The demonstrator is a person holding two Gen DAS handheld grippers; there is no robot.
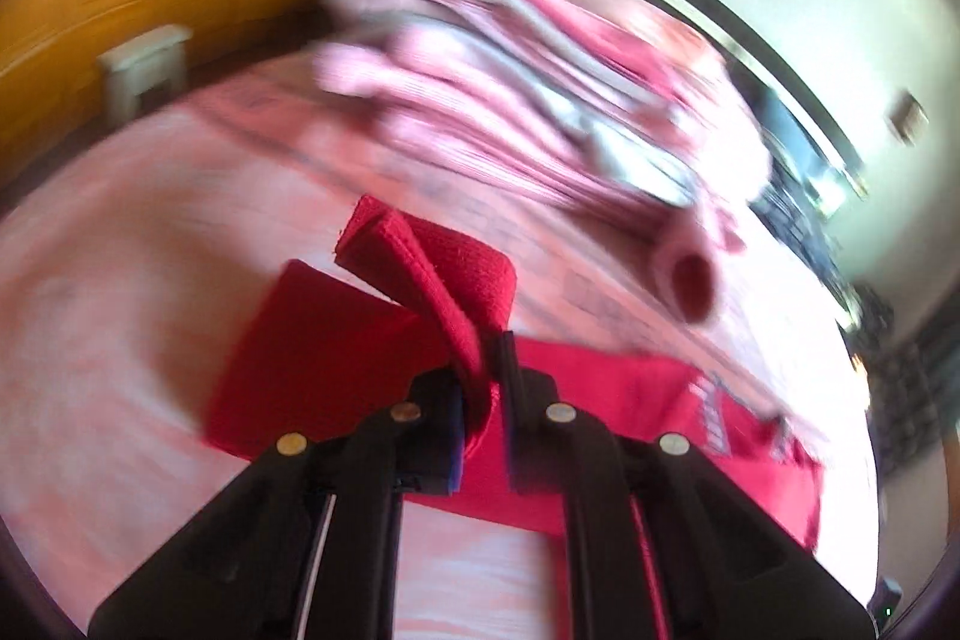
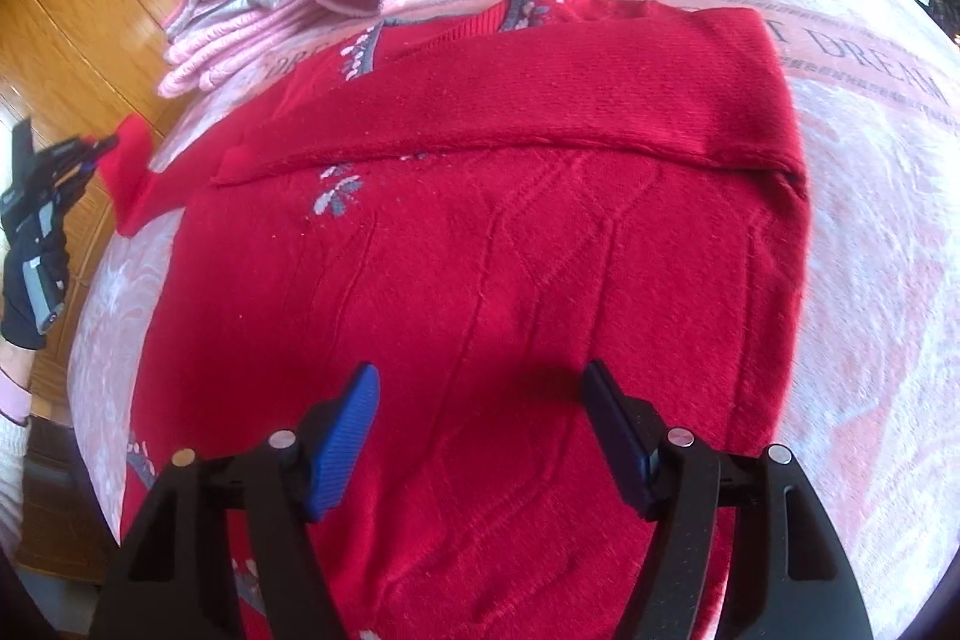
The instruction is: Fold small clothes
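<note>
From the left wrist, the left tongs are seen pinching the cuff of the red sweater's unfolded sleeve, lifted presumably for folding inward, while from the right wrist the right tongs are held spread over the sweater laid flat on the bed

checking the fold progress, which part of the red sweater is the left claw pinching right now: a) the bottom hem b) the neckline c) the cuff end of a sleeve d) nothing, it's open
c: the left claw is shut on the cuff end of the red sweater sleeve, lifted off to the side of the body, while the right claw hangs open over the sweater's front.
</note>
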